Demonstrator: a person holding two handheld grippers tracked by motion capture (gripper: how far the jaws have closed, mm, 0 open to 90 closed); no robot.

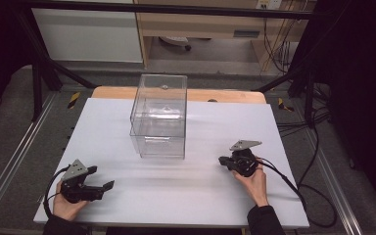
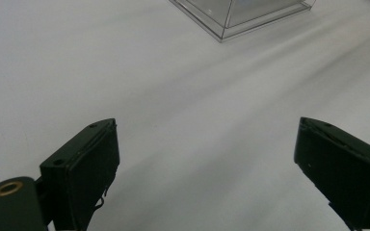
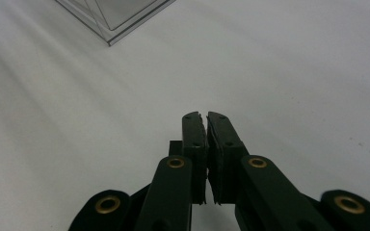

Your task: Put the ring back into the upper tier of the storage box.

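I keep my left tool (image 1: 100,178) spread wide and empty at lower left, ready for the clear plastic box (image 1: 159,117) mid-frame. My right tool (image 1: 223,160) rests pinched together on nothing, lower right on the counter (image 1: 176,196).

I read the desk (image 1: 186,196) as evenly lit from overhead, surroundings dim; soft streaky shadows cross its white top; high view grainy; close-up tongs (image 3: 206,118) slightly soft-focused.

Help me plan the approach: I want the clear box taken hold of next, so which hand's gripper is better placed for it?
Probably the left. The left gripper has its jaws wide apart and aimed toward the clear box. The right gripper has its jaws shut together with nothing between them, so it would have to open first.
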